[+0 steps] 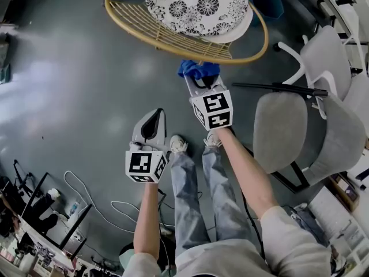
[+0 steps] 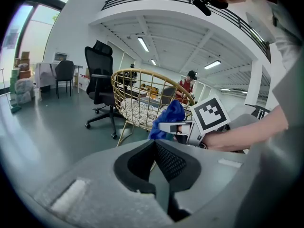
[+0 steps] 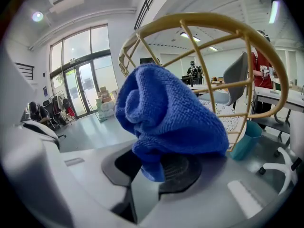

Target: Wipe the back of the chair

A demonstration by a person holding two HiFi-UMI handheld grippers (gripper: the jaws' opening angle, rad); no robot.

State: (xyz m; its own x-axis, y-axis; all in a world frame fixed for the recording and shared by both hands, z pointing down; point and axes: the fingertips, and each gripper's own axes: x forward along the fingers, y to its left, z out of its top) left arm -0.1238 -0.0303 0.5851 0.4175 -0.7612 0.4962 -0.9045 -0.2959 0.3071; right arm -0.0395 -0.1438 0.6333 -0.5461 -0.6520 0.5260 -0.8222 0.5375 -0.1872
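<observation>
My left gripper well short of chair, jaws pressed together, nothing between. My right gripper clamped on bunched blue cloth, cloth just beside gold wire chair back, patterned cushion beyond

Cloth sits in the right gripper's jaws, up against the chair's back rim; contact unclear. Cushion on the chair seat, beyond the rim. Left gripper left of and behind the right one, well apart from the chair. Office chairs right of the right gripper.
</observation>
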